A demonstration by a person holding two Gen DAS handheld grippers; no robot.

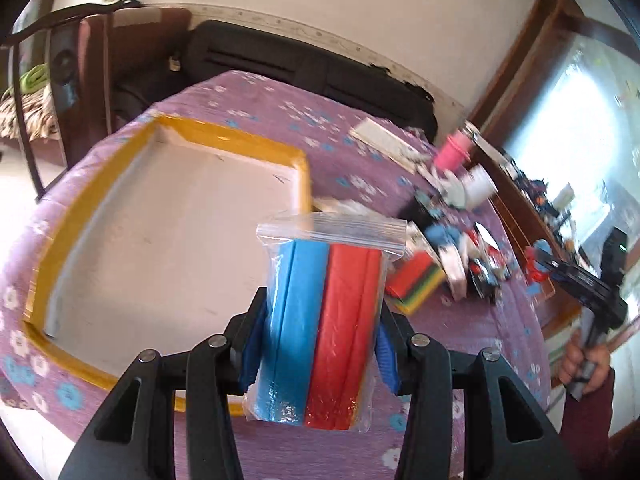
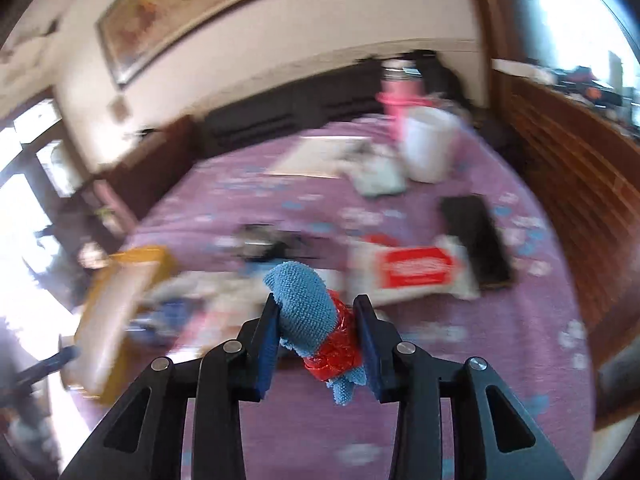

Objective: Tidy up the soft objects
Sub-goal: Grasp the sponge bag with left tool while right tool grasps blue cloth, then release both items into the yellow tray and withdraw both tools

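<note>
gripping a clear bag of blue and red foam point(image 1: 320, 304), the left gripper point(image 1: 318, 344) was clamped; the right gripper point(image 2: 316, 344) apparently squeezed a blue cloth point(image 2: 308, 312), near the far-left yellow tray point(image 1: 236, 146).

— Where are we? 
— A lived-in home: framed painting point(image 2: 188, 8) on the wall, floral purple tablecloth point(image 1: 280, 112), dark sofa point(image 1: 304, 68) behind, wooden window frame point(image 1: 520, 60) letting daylight in.
</note>
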